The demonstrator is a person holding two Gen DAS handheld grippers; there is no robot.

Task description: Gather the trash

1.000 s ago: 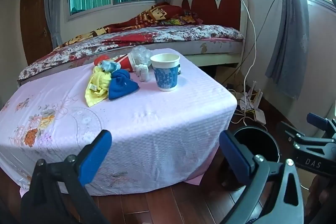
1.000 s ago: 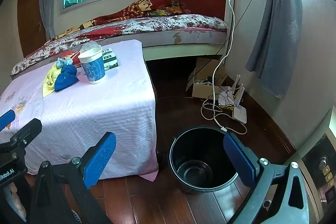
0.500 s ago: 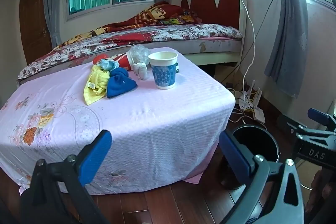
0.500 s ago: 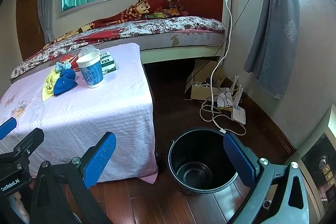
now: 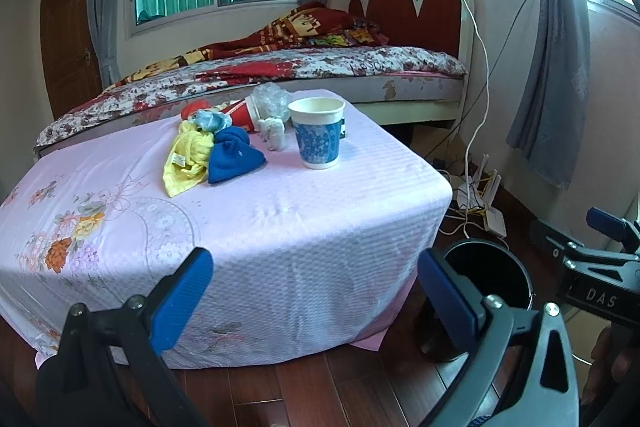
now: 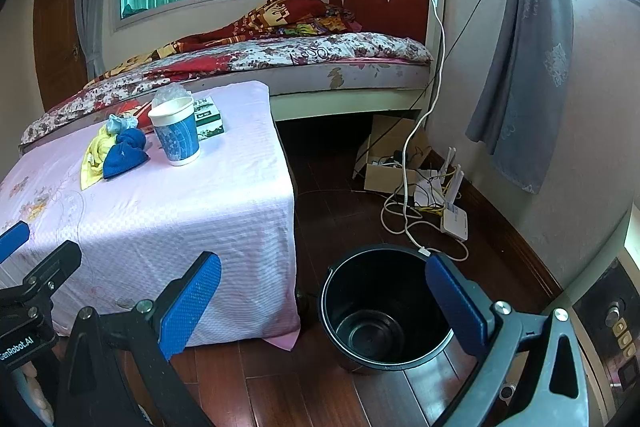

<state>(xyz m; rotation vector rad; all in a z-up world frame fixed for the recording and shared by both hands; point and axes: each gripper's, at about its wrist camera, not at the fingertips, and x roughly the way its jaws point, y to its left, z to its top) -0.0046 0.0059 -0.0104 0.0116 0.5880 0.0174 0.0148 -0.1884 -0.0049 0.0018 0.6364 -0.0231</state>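
Two grippers, left and right, spread and empty. Paper cup at twelve o'clock on table; bucket apparently empty. We judge approach stage; next, reach cup.

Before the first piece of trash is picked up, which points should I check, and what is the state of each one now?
1. Left claw open and holding nothing: ok.
2. Right claw open and holding nothing: ok.
3. Black round plastic bucket upright on the floor, with nothing visible inside: ok.
4. White paper cup with blue patterned sleeve upright on the pink cloth-covered table, open path from the front: ok.
5. Whether the cup holds liquid: cannot tell.
6. Crumpled clear plastic behind the cup, partly hidden; a free grasp there: cannot tell.
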